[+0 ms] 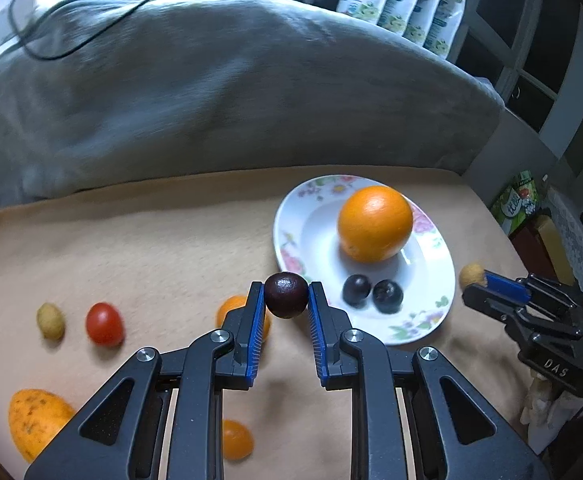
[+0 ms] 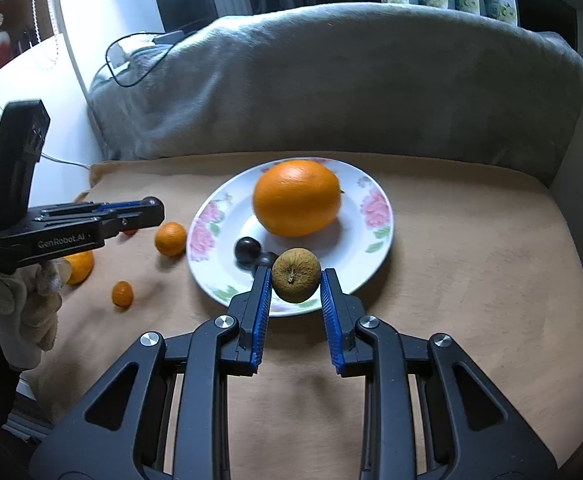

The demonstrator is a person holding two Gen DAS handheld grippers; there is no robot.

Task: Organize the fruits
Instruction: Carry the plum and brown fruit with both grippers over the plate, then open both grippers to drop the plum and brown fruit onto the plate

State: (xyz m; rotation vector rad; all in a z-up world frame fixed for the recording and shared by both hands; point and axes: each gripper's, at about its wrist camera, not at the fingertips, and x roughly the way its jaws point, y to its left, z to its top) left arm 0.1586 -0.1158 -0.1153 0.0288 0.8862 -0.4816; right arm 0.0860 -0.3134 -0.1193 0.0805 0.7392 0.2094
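My left gripper is shut on a small dark round fruit, held above the beige cloth just left of the flowered white plate. On the plate lie a big orange and two more dark fruits. My right gripper is shut on a brownish-green round fruit, hovering over the near rim of the plate. In the right wrist view the orange and one dark fruit show; the second is mostly hidden behind my finger.
Loose on the cloth: a yellowish small fruit, a red tomato, small oranges, and a large yellow-orange fruit. A grey blanket rises behind. A gloved hand holds the left gripper.
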